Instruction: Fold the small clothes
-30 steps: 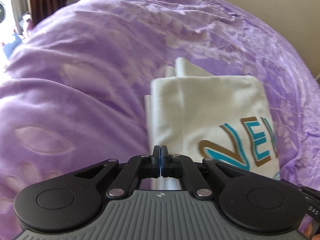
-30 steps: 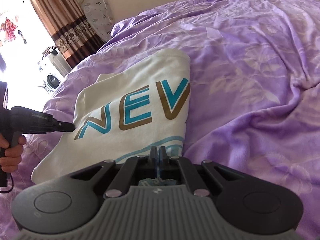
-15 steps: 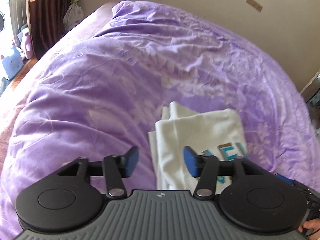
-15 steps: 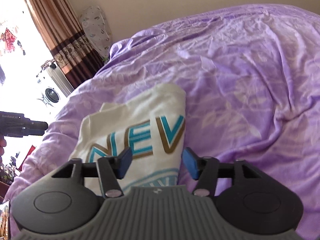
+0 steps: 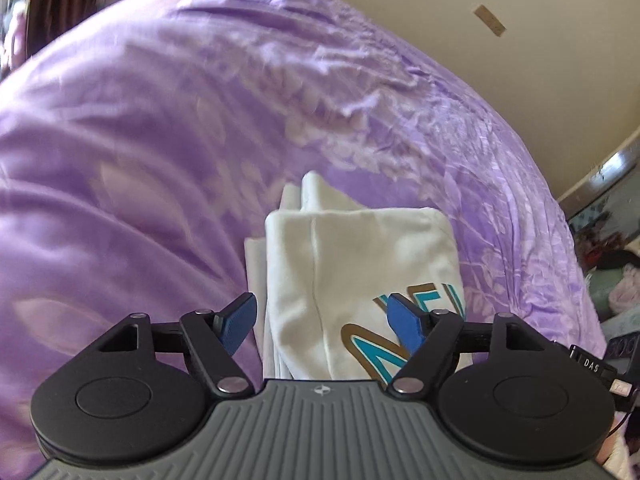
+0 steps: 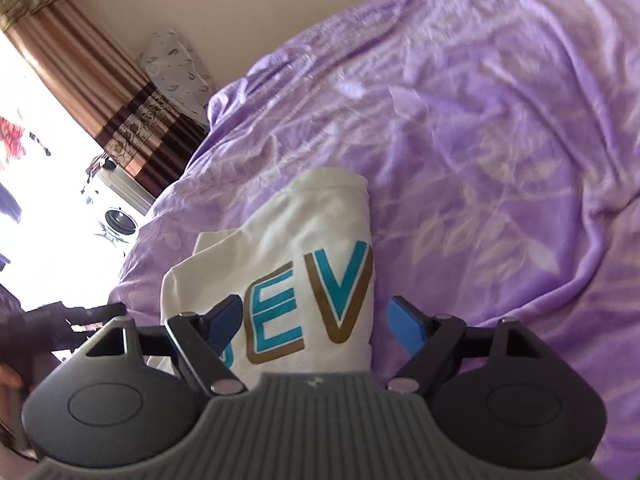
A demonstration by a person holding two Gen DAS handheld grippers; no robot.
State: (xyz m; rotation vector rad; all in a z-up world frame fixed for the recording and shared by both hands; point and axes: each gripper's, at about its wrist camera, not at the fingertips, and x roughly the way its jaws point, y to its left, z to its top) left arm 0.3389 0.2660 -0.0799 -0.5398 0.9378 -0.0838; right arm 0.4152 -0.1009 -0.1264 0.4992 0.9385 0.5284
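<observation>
Looks folded already: white T-shirt [image 5: 360, 264] flat on purple bedspread [image 5: 160, 128] (teal-gold lettering up). Left gripper [image 5: 324, 322] and right gripper [image 6: 316, 322] both wide open, holding nothing. Next, probably just tidy loose edges.

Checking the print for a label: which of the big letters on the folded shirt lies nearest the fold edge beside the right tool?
The V on the white T-shirt: it runs right up to the fold edge, while the E sits further in.

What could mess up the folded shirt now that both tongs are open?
The folded white T-shirt with teal and gold letters lies on a soft, rumpled purple leaf-patterned bedspread, so it may slump. Loose layers stick out at its far left edge; they might spread. Both the left tongs and right tongs hover open just above it, so a dip could snag the fabric.
</observation>
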